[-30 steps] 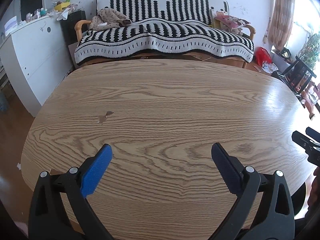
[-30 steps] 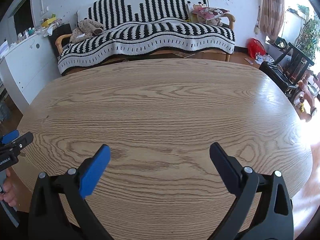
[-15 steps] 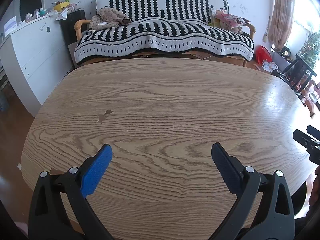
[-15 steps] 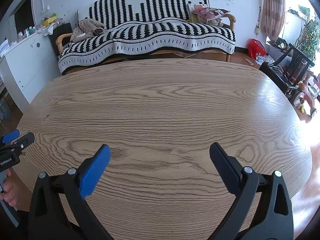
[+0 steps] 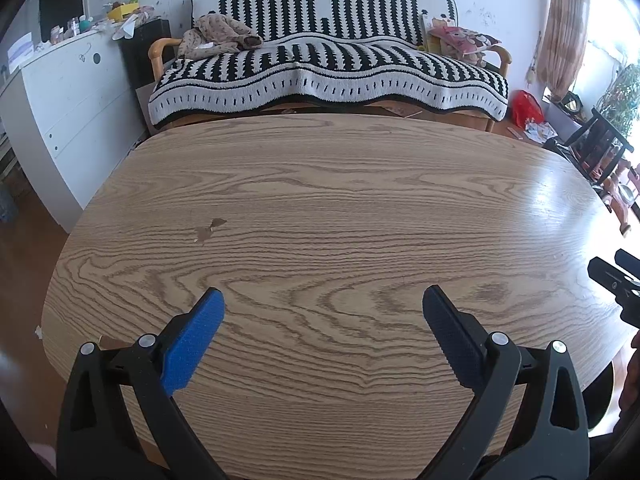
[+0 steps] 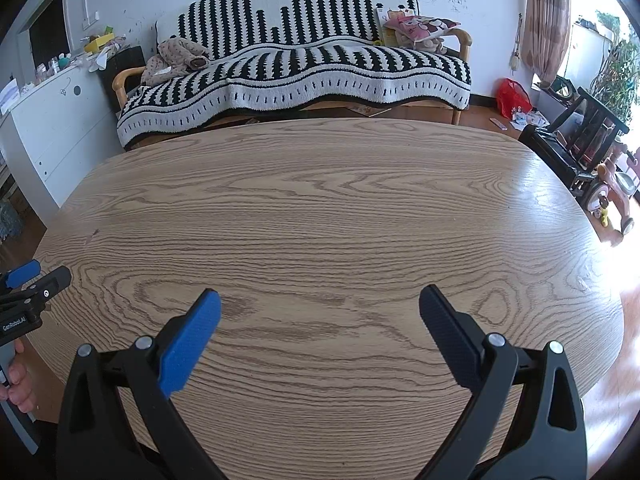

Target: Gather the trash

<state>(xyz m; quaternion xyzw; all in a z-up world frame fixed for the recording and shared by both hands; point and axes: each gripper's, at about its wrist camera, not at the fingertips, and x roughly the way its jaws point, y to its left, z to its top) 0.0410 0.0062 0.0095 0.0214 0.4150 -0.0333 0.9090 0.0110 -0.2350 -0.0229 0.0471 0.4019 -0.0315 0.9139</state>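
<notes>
My left gripper [image 5: 323, 300] hangs open over the near part of an oval wooden table [image 5: 340, 208], nothing between its blue pads. My right gripper [image 6: 320, 300] is open too, above the same table [image 6: 340, 208], and holds nothing. The right gripper's tip shows at the right edge of the left wrist view [image 5: 616, 280]; the left gripper shows at the left edge of the right wrist view [image 6: 28, 292], held by a hand [image 6: 16, 380]. I see no trash on the tabletop, only a small brown stain [image 5: 208, 230].
A sofa with a black-and-white striped blanket [image 5: 328, 68] stands behind the table. A white cabinet [image 5: 60, 96] with clutter on top is at the left. A red bag [image 6: 512, 98], a dark chair [image 6: 580, 140] and a ride-on toy [image 6: 612, 196] stand on the floor at the right.
Both views have shifted very slightly; the grippers stay open and hold nothing.
</notes>
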